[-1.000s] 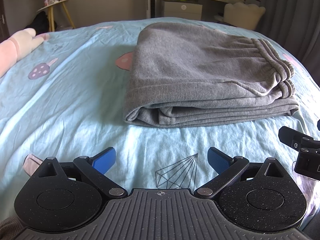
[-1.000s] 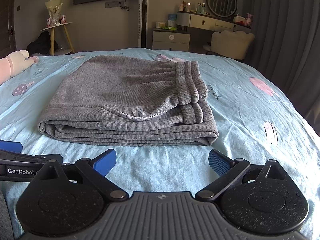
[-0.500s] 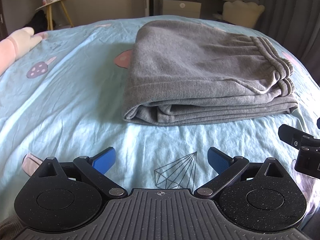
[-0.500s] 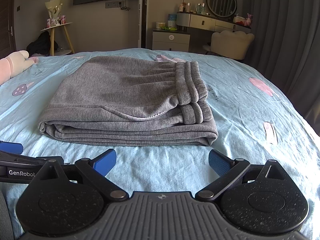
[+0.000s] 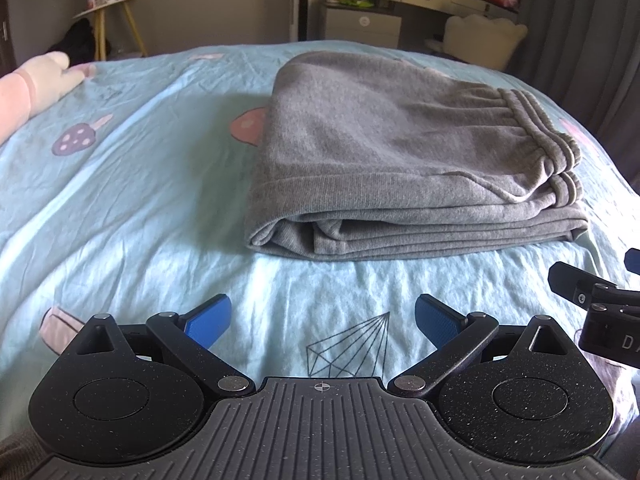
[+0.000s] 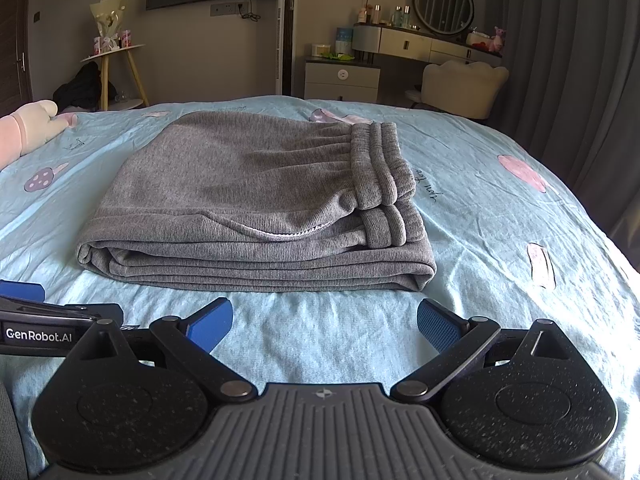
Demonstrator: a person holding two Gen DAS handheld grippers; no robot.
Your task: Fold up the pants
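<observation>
Grey pants (image 5: 400, 160) lie folded in a flat stack on the light blue bed sheet (image 5: 140, 200), with the elastic waistband on the right side. They also show in the right wrist view (image 6: 256, 208). My left gripper (image 5: 323, 320) is open and empty, a short way in front of the stack's near edge. My right gripper (image 6: 325, 322) is open and empty, also in front of the stack. The right gripper's side shows at the right edge of the left wrist view (image 5: 600, 300). The left gripper's side shows at the left of the right wrist view (image 6: 40, 320).
A pink plush toy (image 6: 28, 128) lies at the bed's far left. Beyond the bed stand a small round side table (image 6: 116, 64), a white nightstand (image 6: 342, 80), a vanity with a round mirror (image 6: 442, 0), a cream chair (image 6: 464, 84) and dark curtains (image 6: 568, 60).
The left wrist view has shifted slightly, with the pants sitting a little lower and further left in frame. Both grippers stay open. The pants have not moved.
</observation>
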